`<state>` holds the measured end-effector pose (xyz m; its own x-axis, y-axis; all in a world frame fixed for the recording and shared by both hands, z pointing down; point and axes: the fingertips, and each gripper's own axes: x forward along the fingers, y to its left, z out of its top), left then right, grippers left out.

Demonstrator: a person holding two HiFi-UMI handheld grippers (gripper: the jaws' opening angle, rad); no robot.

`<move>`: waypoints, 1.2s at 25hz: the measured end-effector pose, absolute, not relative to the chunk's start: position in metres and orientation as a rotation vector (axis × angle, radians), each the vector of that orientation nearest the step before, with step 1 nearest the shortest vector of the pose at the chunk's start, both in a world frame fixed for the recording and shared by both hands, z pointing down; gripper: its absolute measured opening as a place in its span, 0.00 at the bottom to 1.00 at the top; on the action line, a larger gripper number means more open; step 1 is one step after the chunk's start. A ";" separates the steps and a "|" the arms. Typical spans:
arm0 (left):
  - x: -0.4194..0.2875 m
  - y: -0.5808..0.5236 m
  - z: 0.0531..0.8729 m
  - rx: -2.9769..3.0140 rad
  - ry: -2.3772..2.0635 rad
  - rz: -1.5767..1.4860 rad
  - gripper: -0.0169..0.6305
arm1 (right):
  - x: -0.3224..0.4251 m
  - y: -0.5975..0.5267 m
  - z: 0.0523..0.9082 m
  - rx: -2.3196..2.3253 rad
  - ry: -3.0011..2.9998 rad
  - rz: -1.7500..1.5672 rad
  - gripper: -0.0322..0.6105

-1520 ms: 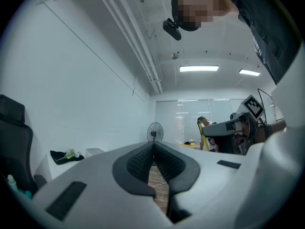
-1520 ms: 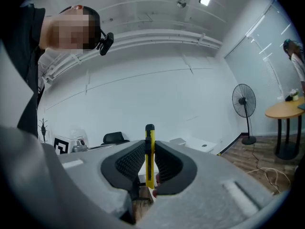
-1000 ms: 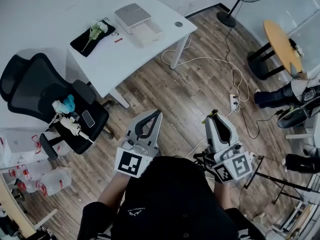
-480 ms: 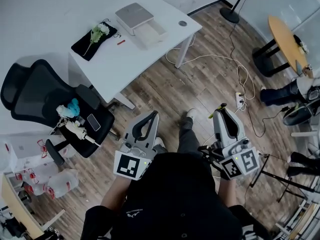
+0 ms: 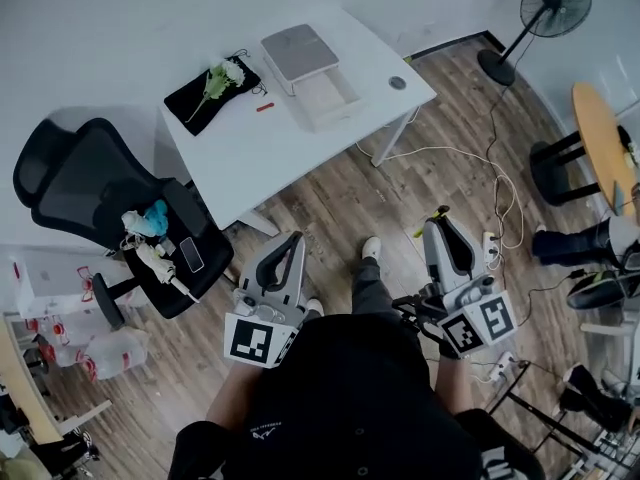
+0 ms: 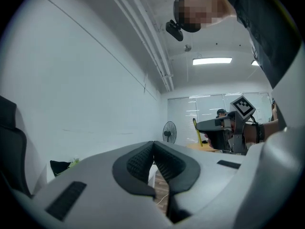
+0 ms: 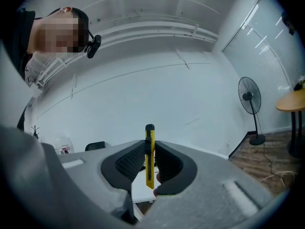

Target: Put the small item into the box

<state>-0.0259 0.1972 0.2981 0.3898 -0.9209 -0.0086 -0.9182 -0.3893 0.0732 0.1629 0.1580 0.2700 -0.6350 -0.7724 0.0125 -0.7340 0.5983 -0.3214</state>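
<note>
My right gripper is shut on a slim yellow utility knife, which stands upright between the pads; its tip shows in the head view as a yellow speck. Held level beside it over the wooden floor, my left gripper is shut with nothing in it. Both are well short of the white table. On that table lies an open white box with its grey lid behind it. The right gripper also appears in the left gripper view.
A black cloth with a flower, a small red piece and a round disc also lie on the table. A black office chair stands left. Cables and a power strip cross the floor; a fan and round wooden table stand right.
The whole view has shifted: the table now sits further right and a little lower in the frame. A foot has come into view. Both grippers stay shut, the right still holding the knife.
</note>
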 end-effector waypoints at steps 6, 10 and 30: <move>0.004 0.135 0.287 2.515 -1.778 -0.098 0.03 | 0.174 0.081 0.272 -1.133 2.759 -0.512 0.15; 0.021 0.099 0.283 2.431 -1.859 -0.104 0.03 | 0.186 0.034 0.272 -1.041 2.809 -0.516 0.15; 0.054 -0.012 0.294 2.284 -2.123 -0.012 0.03 | 0.214 -0.106 0.299 -0.812 2.920 -0.604 0.15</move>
<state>0.0541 -0.0116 0.2940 0.0732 -0.9973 0.0101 -0.9971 -0.0729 0.0224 0.2139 -0.1055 0.2990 -0.8607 -0.5063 0.0543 -0.4863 0.7856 -0.3825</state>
